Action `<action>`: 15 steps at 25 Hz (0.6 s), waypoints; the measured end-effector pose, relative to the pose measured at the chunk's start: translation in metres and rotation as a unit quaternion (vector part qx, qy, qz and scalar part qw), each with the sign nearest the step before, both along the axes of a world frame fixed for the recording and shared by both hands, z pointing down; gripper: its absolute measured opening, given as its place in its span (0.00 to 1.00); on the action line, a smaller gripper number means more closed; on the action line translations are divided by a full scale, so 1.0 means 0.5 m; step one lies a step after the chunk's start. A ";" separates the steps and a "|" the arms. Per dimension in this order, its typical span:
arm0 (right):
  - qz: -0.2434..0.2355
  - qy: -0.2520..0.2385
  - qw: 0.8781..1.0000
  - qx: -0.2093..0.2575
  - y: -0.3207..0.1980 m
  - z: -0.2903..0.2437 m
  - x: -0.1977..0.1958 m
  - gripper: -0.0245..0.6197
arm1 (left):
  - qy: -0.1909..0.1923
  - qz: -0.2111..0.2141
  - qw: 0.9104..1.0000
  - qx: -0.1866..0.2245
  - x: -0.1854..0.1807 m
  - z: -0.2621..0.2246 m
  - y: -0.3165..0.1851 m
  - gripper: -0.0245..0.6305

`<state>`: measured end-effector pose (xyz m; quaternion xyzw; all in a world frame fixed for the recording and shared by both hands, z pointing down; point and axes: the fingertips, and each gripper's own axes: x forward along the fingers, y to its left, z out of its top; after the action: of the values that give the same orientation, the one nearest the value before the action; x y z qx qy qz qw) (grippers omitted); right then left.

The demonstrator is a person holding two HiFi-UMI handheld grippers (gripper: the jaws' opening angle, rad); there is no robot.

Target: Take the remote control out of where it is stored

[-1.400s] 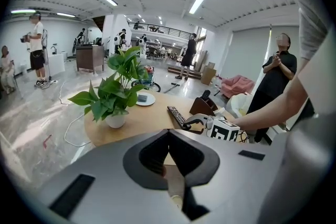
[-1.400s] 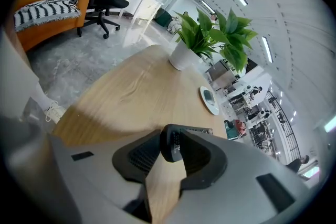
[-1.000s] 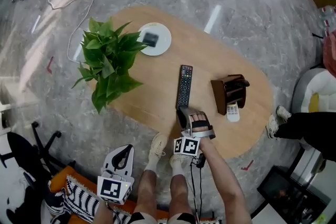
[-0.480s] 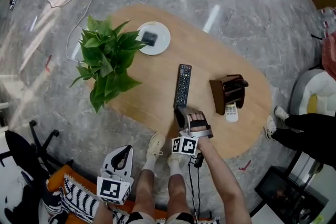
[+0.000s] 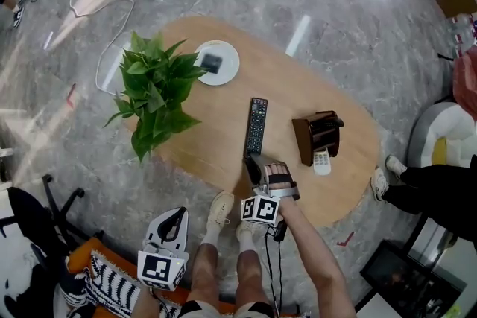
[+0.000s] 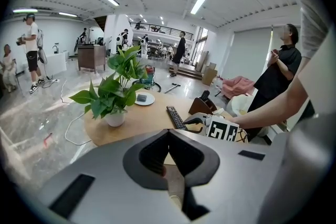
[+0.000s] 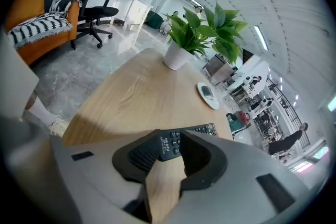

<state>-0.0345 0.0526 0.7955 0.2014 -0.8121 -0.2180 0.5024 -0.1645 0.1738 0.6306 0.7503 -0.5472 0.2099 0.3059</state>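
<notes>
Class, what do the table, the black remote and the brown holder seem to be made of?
Table: pale wood or wood veneer, matte, visible grain. Remote: black plastic, with rows of buttons. Holder: dark brown, leather or wood, can't tell which.

The right claw (image 5: 256, 163) is covering the near end of the remote control (image 5: 256, 123). The dark thing (image 5: 212, 62) on the white plate (image 5: 229, 67) is showing too blurred to name. The right edge is cutting off a person (image 5: 436, 186).
</notes>
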 end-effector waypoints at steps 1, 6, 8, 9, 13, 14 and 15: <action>0.006 -0.004 1.000 0.004 -0.004 -0.011 0.002 0.21 | -0.001 0.001 1.000 0.003 0.001 -0.006 -0.003 0.05; 0.054 -0.043 0.998 0.011 -0.034 -0.087 0.021 0.21 | -0.010 0.009 1.000 0.020 0.008 -0.052 -0.027 0.05; 0.082 -0.062 0.995 0.010 -0.052 -0.123 0.034 0.21 | -0.011 0.013 0.999 0.028 0.012 -0.068 -0.037 0.04; 0.094 -0.072 0.993 0.010 -0.060 -0.142 0.040 0.21 | -0.011 0.015 0.999 0.032 0.015 -0.077 -0.043 0.05; 0.123 -0.117 0.985 0.020 -0.080 -0.229 0.059 0.21 | -0.017 0.027 0.998 0.049 0.027 -0.120 -0.067 0.05; 0.131 -0.127 0.983 0.024 -0.084 -0.252 0.064 0.21 | -0.019 0.030 0.998 0.054 0.032 -0.132 -0.073 0.05; 0.139 -0.139 0.980 0.029 -0.087 -0.276 0.069 0.21 | -0.020 0.034 0.997 0.060 0.038 -0.146 -0.080 0.05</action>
<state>0.0003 0.0090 0.6576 0.3548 -0.8314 -0.1394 0.4044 -0.1457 0.1339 0.5578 0.7813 -0.5386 0.2021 0.2422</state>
